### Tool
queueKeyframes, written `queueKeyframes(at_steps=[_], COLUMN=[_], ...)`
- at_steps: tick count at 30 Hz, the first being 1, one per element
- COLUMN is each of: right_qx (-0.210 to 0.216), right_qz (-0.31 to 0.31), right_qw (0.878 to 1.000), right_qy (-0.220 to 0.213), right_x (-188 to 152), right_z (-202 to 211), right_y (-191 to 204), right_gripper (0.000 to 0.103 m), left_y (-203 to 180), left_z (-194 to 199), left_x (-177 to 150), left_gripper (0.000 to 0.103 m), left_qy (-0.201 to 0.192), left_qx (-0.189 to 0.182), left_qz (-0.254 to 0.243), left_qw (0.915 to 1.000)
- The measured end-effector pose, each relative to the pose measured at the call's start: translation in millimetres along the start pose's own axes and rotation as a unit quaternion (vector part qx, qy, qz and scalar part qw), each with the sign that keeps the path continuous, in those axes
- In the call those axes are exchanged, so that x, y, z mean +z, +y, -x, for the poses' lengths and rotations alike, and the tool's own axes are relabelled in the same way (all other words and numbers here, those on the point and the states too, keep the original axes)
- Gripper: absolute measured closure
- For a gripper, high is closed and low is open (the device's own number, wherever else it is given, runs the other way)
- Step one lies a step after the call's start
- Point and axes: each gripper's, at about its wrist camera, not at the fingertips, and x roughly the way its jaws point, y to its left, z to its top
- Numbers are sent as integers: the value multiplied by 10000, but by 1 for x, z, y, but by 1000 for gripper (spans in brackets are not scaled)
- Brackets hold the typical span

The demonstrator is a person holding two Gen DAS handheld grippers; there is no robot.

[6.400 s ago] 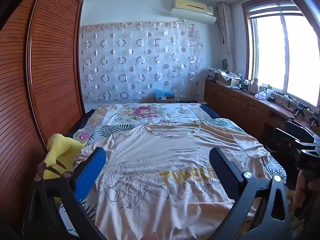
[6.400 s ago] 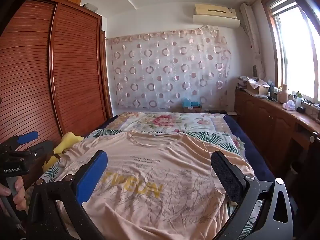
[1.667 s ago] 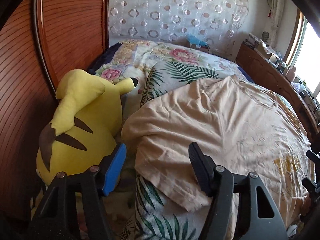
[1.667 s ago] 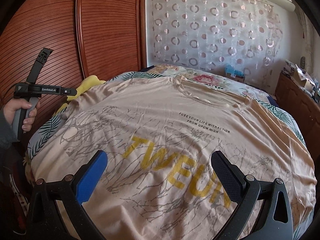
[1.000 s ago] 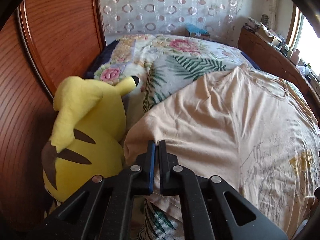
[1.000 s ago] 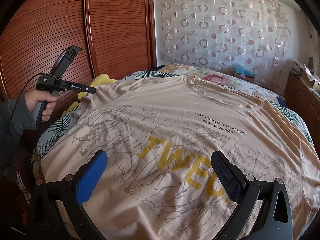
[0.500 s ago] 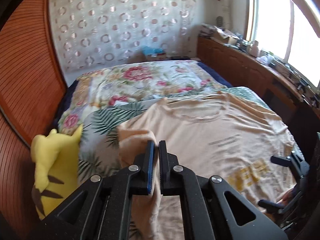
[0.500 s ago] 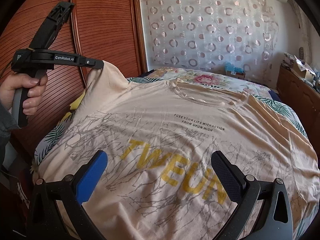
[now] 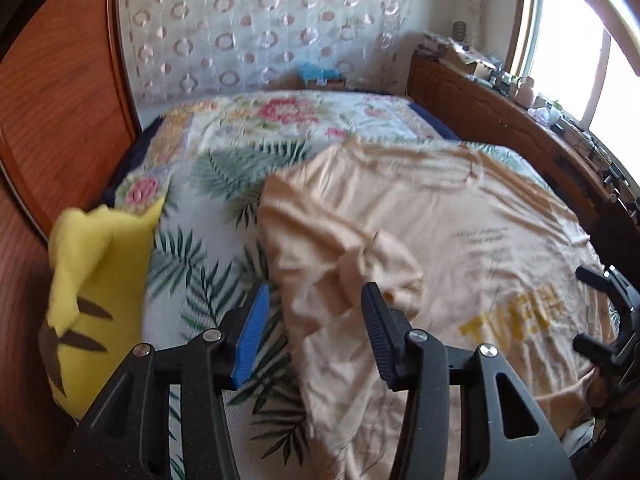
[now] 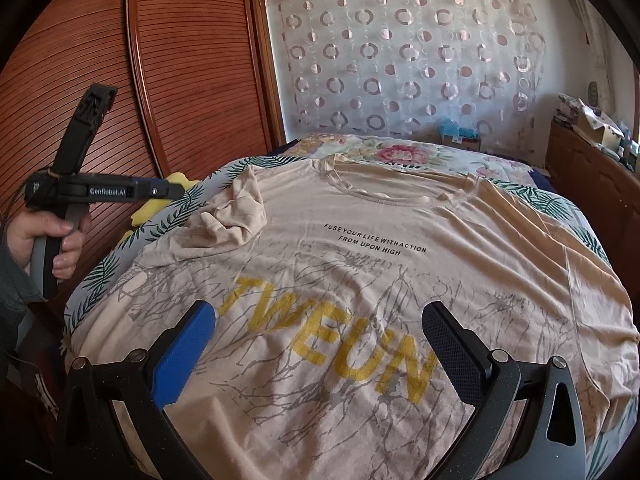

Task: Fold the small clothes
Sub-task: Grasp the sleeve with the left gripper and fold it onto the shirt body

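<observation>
Half a second ago the left gripper (image 9: 312, 322) was clenched on the sleeve and held it up in the air; now its jaws stand apart, with nothing between them, and the sleeve (image 10: 230, 216) lies dropped on the shirt. The beige cotton T-shirt with yellow letters and grey branch print (image 10: 360, 280) is spread with its front up on the bed with the leaf and flower cover (image 9: 224, 168). Its sleeve on the wardrobe side is folded inward and rests as a crumpled heap on the shoulder part of the T-shirt, beside the neck opening. The left gripper hovers over this edge of the T-shirt, near the heap but not touching it. In the right wrist view a hand (image 10: 44, 240) holds the handle of this gripper beside the T-shirt.

The right gripper (image 10: 318, 344) hovers over the lower part of the T-shirt, near the yellow letters, with its jaws wide apart and grasping nothing.

A yellow plush toy with brown stripes (image 9: 96, 280) sits beside the T-shirt, against the brown wooden slatted wardrobe (image 10: 180, 80). Beyond the T-shirt hangs a white curtain with round rings (image 10: 400, 60).
</observation>
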Motion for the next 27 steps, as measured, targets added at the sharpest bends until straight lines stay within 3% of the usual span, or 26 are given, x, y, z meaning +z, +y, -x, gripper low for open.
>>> queueKeyframes(at_steps=[4,8,13,16,27], right_qx=[-7,-35,-15,-2,12], right_qz=[24,68,32,-8,-3], right_qw=[10000,9999,9999,9998,9998], right_qy=[43,121,164,193,215], right_x=[1,-1,1,1,-1], right_z=[-1,-3,-7,-9,-9], right_y=[-3,-5,-7,-9,-9], right_gripper=[0,0,0,0,0], left_y=[-2,-10,-13,-24,-79], left_z=[-13,-13,5,23,54], left_x=[-20,-31,-33,-34,-62], left_gripper=[68,94,99,100,99], left_qy=[185,216,-14,-216,-312], left_qx=[-178,-185,-171,-349,-845], left_qz=[41,13,-48,-137,-432], left_qw=[9997,9996,9998,9991,9950])
